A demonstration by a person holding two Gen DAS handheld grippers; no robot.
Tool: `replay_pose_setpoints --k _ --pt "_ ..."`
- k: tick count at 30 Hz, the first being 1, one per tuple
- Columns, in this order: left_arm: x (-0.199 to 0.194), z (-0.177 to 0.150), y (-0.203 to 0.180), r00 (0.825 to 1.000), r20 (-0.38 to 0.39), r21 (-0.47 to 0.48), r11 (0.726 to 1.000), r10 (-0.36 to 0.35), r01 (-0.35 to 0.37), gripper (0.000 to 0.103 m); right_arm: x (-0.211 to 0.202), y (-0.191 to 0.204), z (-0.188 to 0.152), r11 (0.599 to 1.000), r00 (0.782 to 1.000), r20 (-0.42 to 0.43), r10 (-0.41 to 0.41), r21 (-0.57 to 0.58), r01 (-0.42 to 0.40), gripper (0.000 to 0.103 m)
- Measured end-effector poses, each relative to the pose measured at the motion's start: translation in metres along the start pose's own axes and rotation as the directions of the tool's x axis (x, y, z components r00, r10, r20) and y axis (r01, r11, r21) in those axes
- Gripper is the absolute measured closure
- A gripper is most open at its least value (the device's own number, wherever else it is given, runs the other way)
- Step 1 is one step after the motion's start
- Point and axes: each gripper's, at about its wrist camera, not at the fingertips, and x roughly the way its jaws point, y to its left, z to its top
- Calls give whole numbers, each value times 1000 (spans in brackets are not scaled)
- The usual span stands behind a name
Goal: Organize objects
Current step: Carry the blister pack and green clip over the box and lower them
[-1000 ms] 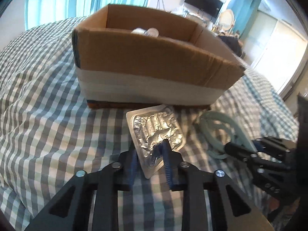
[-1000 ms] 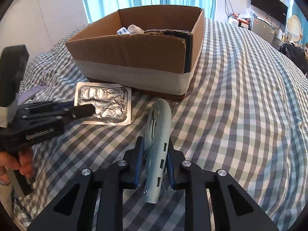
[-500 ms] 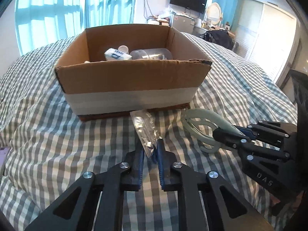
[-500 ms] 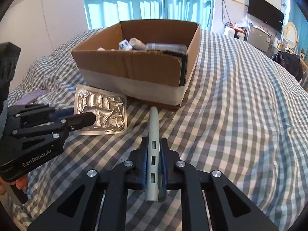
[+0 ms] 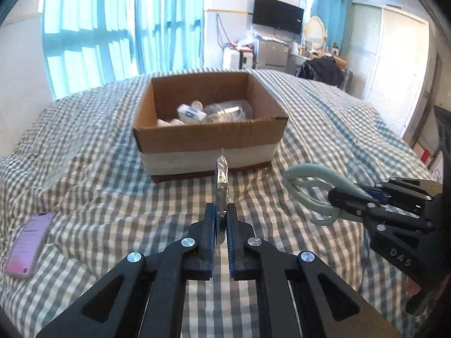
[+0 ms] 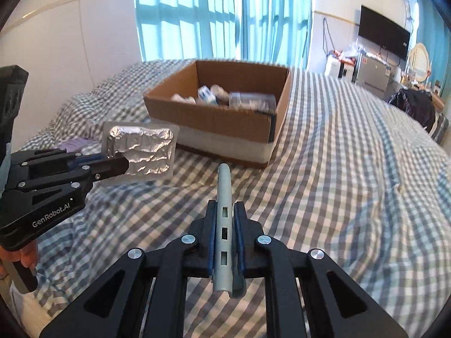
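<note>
Silver crinkled-foil blister pack (image 6: 141, 152) is pinched edge-on by the left gripper (image 5: 221, 219); the right gripper (image 6: 225, 225) clamps a pale green plastic clip (image 5: 310, 186). Both hang above the checked bed (image 6: 338, 183), before the open cardboard box (image 5: 208, 138).

My left gripper (image 5: 221, 219) is matte black plastic, its angular linkage arms pierced by triangular cut-outs and pinned with round silver screws. Its fingers (image 5: 210, 225) carry ribbed blue pads on their inner faces. My right gripper (image 6: 227, 219) is built the same, and seen from the side it bears raised "DAS" lettering. White "GenRobot.AI" lettering runs along the left one's flank. A hand (image 6: 26, 256) wraps its black handle.
</note>
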Motion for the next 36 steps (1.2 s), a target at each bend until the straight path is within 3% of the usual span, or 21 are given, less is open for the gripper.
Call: replay_pose_setpoints --k 11,20,29,36 --pt "-42 13 -3 996 88 -16 1000 14 -13 97 -51 6 27 999 993 114 -13 -27 16 92" --pt "-52 46 4 986 163 -35 999 18 -12 97 -64 5 60 997 984 177 -8 -70 21 92" --pt "-35 85 29 979 197 -97 995 44 -26 97 -46 -1 112 994 975 223 -9 -106 33 92" --pt "-1 116 45 978 197 -115 992 66 -44 97 -4 -13 152 995 976 217 20 -99 2 92"
